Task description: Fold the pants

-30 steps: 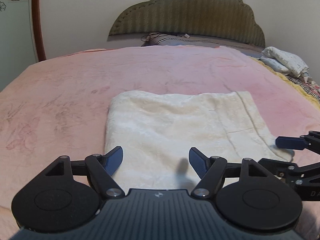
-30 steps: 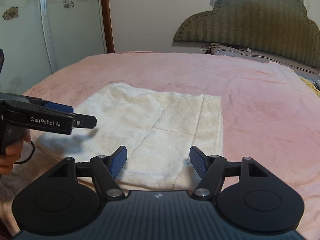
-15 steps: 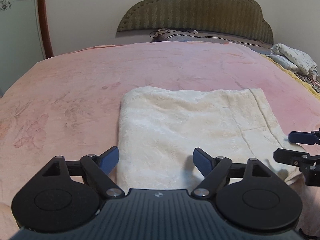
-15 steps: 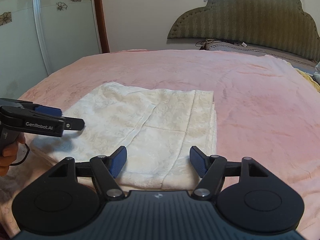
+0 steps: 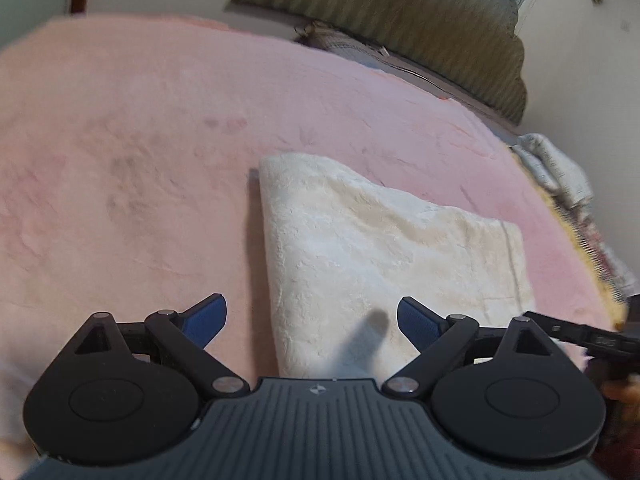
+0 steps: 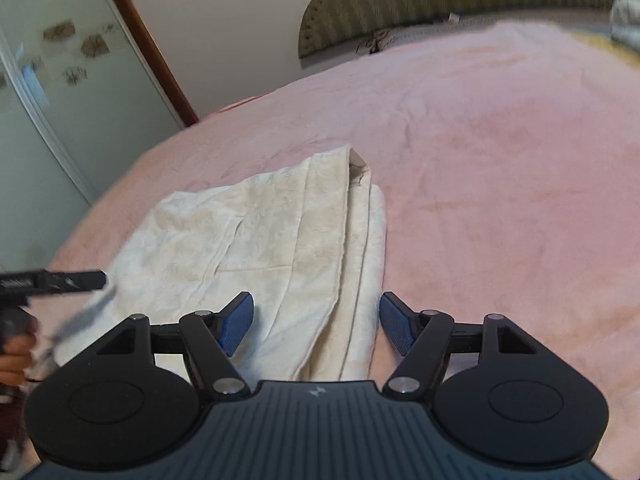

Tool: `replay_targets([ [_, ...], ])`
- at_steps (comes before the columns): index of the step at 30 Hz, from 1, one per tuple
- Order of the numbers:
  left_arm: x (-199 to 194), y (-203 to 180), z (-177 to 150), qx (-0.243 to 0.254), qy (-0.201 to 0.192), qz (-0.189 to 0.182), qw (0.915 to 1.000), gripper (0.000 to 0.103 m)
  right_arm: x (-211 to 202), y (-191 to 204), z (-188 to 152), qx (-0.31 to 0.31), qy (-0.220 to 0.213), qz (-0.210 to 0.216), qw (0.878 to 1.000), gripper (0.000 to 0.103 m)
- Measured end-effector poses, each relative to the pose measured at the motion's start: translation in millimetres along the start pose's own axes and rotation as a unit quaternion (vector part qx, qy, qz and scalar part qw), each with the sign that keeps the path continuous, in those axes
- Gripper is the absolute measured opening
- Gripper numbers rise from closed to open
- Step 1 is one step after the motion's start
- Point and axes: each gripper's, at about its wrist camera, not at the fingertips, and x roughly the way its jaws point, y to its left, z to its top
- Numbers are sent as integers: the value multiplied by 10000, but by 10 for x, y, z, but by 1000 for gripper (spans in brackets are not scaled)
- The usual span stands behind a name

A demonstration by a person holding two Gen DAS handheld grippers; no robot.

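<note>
right wrist view shows the soft, limp cream pants (image 6: 256,240) folded flat on the pink bed (image 6: 500,168), both grippers' fingers (image 6: 238,322) spread wide and empty, layered near edge likely best pinched.

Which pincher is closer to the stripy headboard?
Hard to call; neither is close. Left gripper and right gripper both hover open over the near end of the pants, headboard far across the bed.
</note>
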Motion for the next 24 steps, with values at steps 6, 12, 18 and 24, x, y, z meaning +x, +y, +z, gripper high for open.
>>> replay_targets([
  [6,274,185,111,-369,398,-872,9947,93,177,-366,183,520,235,1183,9913,71],
  [12,394,50,89,-170,300,-928,9951,62,434,-355,232,567,200,1241,9904,39],
  [18,207,-150,-5,316,-276,-473,9980,10,290,-103,212,188,-66,1026,9945,24],
  [24,-168,-406,150,1023,-1049,-181,9890,8,143,364,504,-501,-322,1165,9914,20],
])
